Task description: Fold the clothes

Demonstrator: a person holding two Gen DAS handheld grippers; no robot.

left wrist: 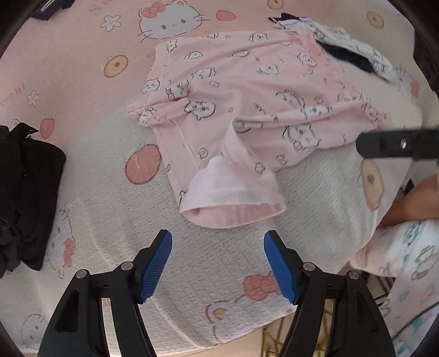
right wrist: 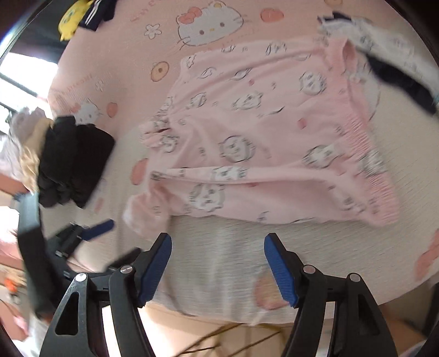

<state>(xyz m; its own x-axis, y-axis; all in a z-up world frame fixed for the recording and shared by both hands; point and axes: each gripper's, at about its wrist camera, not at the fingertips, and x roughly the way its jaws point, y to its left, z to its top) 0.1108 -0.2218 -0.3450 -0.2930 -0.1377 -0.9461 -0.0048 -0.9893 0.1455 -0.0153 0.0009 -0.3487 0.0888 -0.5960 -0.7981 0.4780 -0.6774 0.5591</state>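
A pink pyjama garment (left wrist: 247, 90) printed with cartoon faces lies spread on a bed with a cartoon-cat sheet (left wrist: 104, 170). Its near cuff (left wrist: 233, 203) is turned over and points toward my left gripper (left wrist: 218, 247), which hovers open just short of it with nothing between its blue pads. The right wrist view is blurred: the same garment (right wrist: 260, 131) lies ahead, and my right gripper (right wrist: 218, 250) is open above the sheet (right wrist: 233, 261) near the hem. The left gripper (right wrist: 90, 233) shows at the lower left there. A dark bar of the right gripper's body (left wrist: 397, 147) crosses the right edge of the left view.
A pile of black clothes (left wrist: 24, 192) sits at the left on the bed, also black clothes (right wrist: 74, 162). A navy and white garment (left wrist: 343, 46) lies at the far right corner. Yellow and dark striped items (right wrist: 82, 13) lie at the far left. The person's leg (left wrist: 411, 203) is at the right.
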